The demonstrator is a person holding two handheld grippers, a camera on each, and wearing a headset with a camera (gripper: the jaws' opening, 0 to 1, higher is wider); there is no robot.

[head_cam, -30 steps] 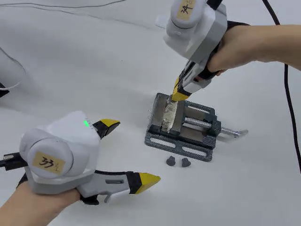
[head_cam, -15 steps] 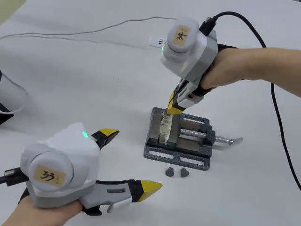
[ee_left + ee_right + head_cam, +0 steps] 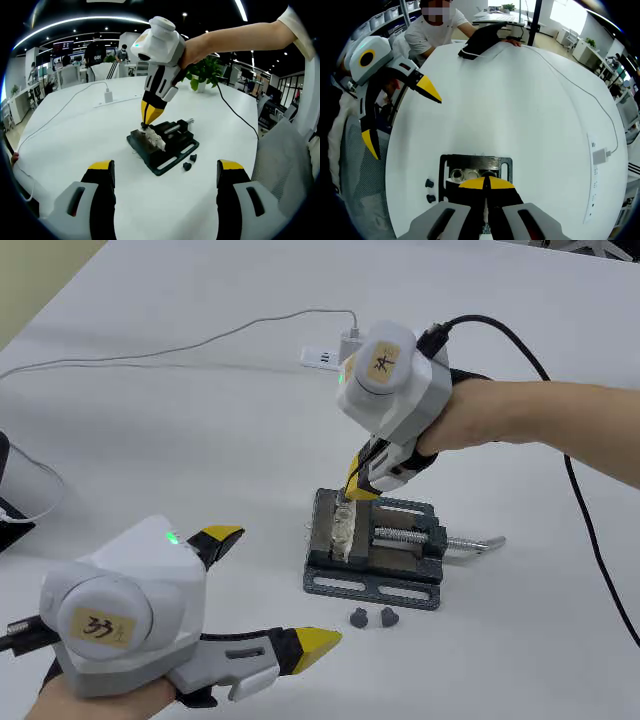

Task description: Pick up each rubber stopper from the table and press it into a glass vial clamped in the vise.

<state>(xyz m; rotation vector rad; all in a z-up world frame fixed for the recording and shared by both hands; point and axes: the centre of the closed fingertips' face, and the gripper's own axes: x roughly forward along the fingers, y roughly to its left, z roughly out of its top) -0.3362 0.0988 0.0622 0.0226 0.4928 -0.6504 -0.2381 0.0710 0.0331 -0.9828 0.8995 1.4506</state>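
Step in hand: two stoppers [image 3: 359, 617] wait on the worktop [image 3: 200, 430]. I judge that the right tool [image 3: 352, 490] is now seating another one at the far end of the row of vials [image 3: 343, 530] in the vise [image 3: 372, 586].
Right tool: its two yellow tips are together and point down, at the top of a vial. I cannot tell whether a stopper is between or under them.
Left tool [image 3: 272, 587]: jaws wide apart, holding nothing, at the near left, well apart from the vise.
How to do it well: keep the tips straight above the vial mouth and push along the vial's axis, not sideways. Glass is brittle, so the force should grow slowly. The vise grips the row from two sides only, so I think a tilted push may tip a vial along the row.
Vise, contents: a short row of clear glass vials stands upright between its jaws, at the left end. The screw and handle go out to the right.
Vials, contents: in the right gripper view two mouths seem open and empty. The vial under the tips is hidden.
Stoppers, place: side by side, just beside the near edge of the vise base.
Left to do: by my judgement, these two are not yet pressed in.
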